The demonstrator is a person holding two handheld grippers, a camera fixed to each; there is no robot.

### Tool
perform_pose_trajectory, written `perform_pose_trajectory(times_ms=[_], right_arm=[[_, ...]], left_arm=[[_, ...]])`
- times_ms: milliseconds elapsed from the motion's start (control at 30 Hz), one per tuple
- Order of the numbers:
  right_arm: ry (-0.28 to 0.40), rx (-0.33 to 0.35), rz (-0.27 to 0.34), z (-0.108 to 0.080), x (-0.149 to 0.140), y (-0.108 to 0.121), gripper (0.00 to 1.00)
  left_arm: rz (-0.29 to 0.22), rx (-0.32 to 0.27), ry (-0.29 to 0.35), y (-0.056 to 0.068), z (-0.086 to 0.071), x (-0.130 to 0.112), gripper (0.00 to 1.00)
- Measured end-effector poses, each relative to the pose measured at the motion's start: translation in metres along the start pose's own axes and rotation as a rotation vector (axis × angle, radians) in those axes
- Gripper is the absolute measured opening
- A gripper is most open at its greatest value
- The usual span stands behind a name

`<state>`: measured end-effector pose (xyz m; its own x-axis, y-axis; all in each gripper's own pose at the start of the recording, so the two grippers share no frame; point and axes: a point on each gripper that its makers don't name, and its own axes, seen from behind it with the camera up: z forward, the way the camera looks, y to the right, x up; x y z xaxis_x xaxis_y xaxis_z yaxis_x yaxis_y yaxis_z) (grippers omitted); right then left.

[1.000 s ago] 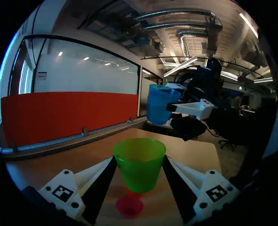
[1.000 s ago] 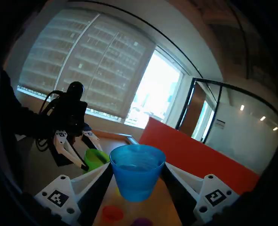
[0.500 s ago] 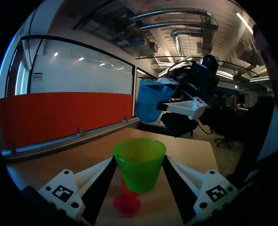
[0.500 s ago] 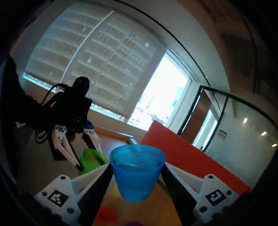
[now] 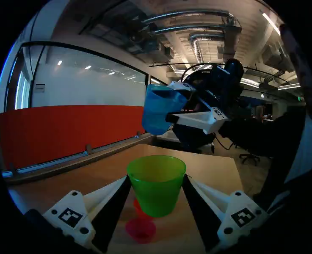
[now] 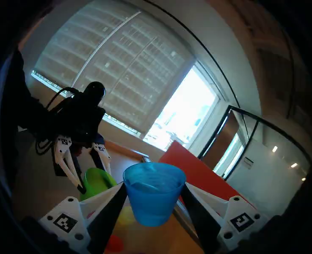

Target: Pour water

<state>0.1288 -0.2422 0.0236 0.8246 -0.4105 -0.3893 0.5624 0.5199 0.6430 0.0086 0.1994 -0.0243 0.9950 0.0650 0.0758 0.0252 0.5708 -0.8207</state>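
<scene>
Clamping | left hand-held gripper (image 5: 156,180): green cup (image 5: 156,186) | right hand-held gripper (image 6: 154,188): blue cup (image 6: 155,197) | wooden table (image 5: 100,171), seemingly office (image 5: 261,122)

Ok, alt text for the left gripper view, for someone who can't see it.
The left tongs grip an upright green cup over a wooden table, with a small pink cup below it. Farther off and higher, the right tongs hold a tilted blue cup.

A green cup (image 5: 156,185), a blue cup (image 6: 154,193), an orange-red partition (image 5: 67,131).
</scene>
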Motion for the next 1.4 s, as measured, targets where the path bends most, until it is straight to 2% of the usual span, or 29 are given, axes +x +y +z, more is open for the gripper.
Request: perform_pose_trajectory(times_ms=[367,1400], right_arm=[[0.015,-0.005,-0.090,0.005,0.010,-0.002,0.89],[0.008,-0.005,-0.272,0.017,0.026,0.000,0.90]], left_arm=[[0.025,-0.022,-0.002,0.011,0.001,0.001,0.85],[0.018,-0.062,0.040,0.023,0.007,0.005,0.85]])
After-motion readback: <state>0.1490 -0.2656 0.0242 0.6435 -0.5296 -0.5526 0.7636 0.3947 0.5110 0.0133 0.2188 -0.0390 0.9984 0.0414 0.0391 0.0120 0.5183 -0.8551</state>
